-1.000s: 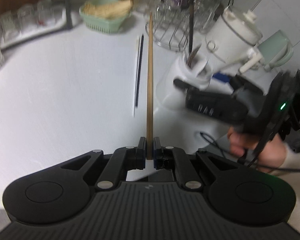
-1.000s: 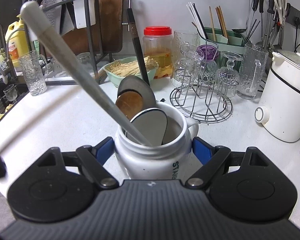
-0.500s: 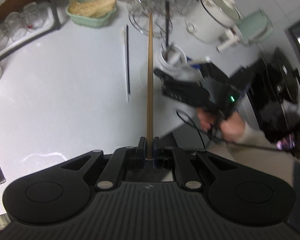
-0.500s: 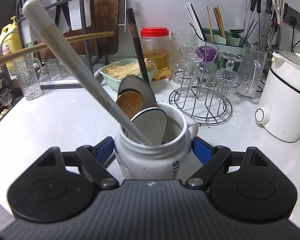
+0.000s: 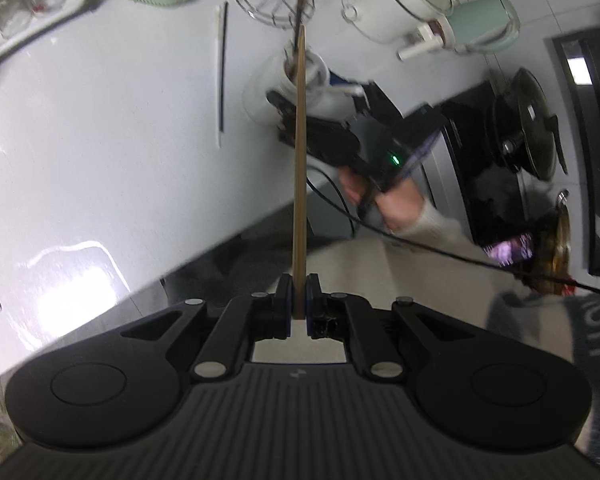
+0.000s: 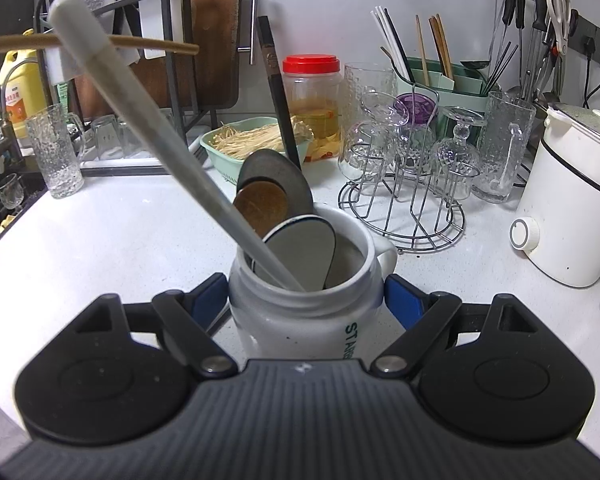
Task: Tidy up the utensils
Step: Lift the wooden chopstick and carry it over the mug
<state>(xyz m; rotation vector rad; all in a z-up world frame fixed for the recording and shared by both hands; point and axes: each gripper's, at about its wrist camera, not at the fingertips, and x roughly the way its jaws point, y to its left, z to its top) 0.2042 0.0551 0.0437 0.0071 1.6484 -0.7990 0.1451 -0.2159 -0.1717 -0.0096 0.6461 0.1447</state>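
Note:
My left gripper (image 5: 299,308) is shut on the thick end of a long wooden chopstick (image 5: 300,160), held high above the counter. The stick's tip points down toward the white mug (image 5: 268,92). In the right wrist view that chopstick (image 6: 140,42) crosses the upper left, above the mug. My right gripper (image 6: 306,300) is shut on the white mug (image 6: 300,320), a blue pad on each side. The mug holds a white-handled utensil (image 6: 140,132), a grey spoon head (image 6: 300,248), a wooden one (image 6: 260,208) and a black handle (image 6: 276,88). A white and a black chopstick (image 5: 221,72) lie on the counter.
A wire rack of glasses (image 6: 400,184) stands right behind the mug. A green basket (image 6: 252,144), a red-lidded jar (image 6: 310,100) and a green utensil caddy (image 6: 440,80) line the back. A white cooker (image 6: 572,200) sits at right, a glass mug (image 6: 56,148) at left.
My left gripper has risen and tipped downward with the chopstick, whose tip now lines up with the mug. The chopstick has come into the right view from the left. The right gripper kept still.

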